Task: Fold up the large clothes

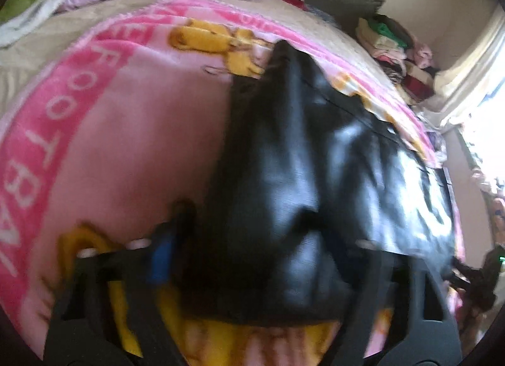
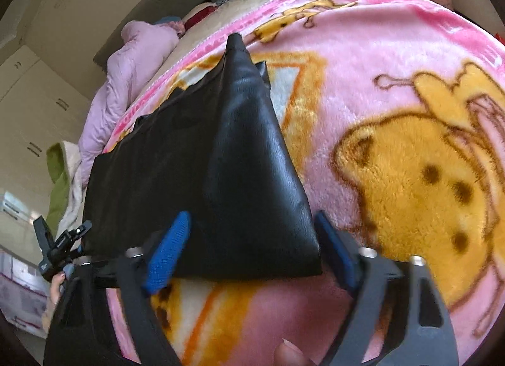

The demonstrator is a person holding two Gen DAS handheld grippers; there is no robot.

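A black, leather-like garment (image 1: 284, 160) lies on a pink blanket (image 1: 126, 129) with yellow cartoon prints. Its near end bulges up between the fingers of my left gripper (image 1: 249, 246); that view is blurred, and I cannot tell whether the blue pads (image 1: 161, 255) press on it. In the right wrist view the garment (image 2: 221, 160) lies flat as a folded strip that tapers to a far point. My right gripper (image 2: 252, 252) straddles its near corner, one blue pad (image 2: 170, 252) at each side and no squeeze visible. The left gripper (image 2: 56, 246) shows at the garment's left end.
The blanket (image 2: 378, 66) covers a bed. A lilac quilt (image 2: 139, 59) and a green cloth (image 2: 58, 170) are heaped at the far side. Piled clothes (image 1: 391, 40) sit by a wall near a bright window (image 1: 492, 81). White cupboards (image 2: 34, 107) stand beyond the bed.
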